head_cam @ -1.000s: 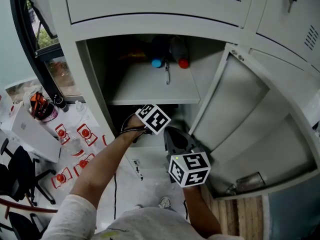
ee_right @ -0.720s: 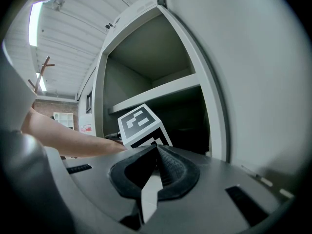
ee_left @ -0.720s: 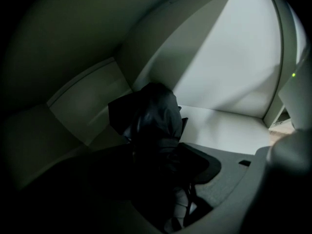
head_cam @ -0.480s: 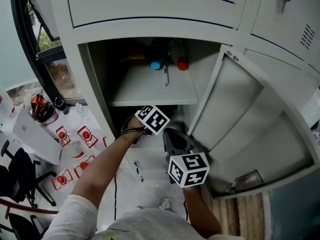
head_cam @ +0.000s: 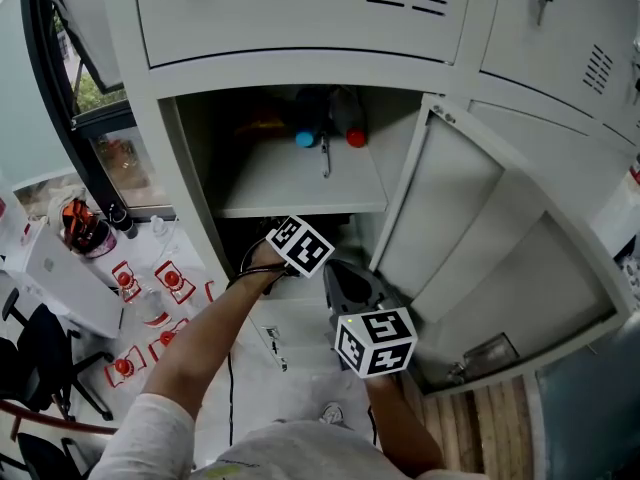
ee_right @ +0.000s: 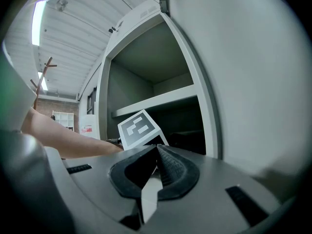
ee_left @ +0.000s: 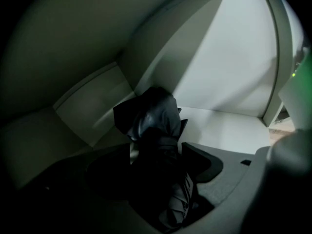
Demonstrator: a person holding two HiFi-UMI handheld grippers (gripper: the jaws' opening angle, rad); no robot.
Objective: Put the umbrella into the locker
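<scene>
A black folded umbrella [ee_left: 156, 116] lies inside the dark lower compartment of the grey locker [head_cam: 190, 198], its far end near the back corner. My left gripper [ee_left: 151, 162] reaches in under the shelf [head_cam: 300, 178]. Its jaws have just been opening and stand wide on either side of the umbrella, and I see no pad pressing on it. From the head view only its marker cube [head_cam: 300, 246] and the person's forearm show. My right gripper [head_cam: 337, 268] hovers just outside the opening, shut and empty, aimed at the compartment.
The locker door [head_cam: 470, 228] hangs open to the right. On the shelf stand two bottles, one blue-capped [head_cam: 304, 139], one red-capped [head_cam: 355, 138]. Red-and-white items [head_cam: 150, 278], a white box [head_cam: 70, 278] and black chairs [head_cam: 40, 348] lie to the left on the floor.
Both marker cubes keep their place at the locker opening. Only the head view has shifted slightly, so the locker sits a little lower and further left in the picture.
</scene>
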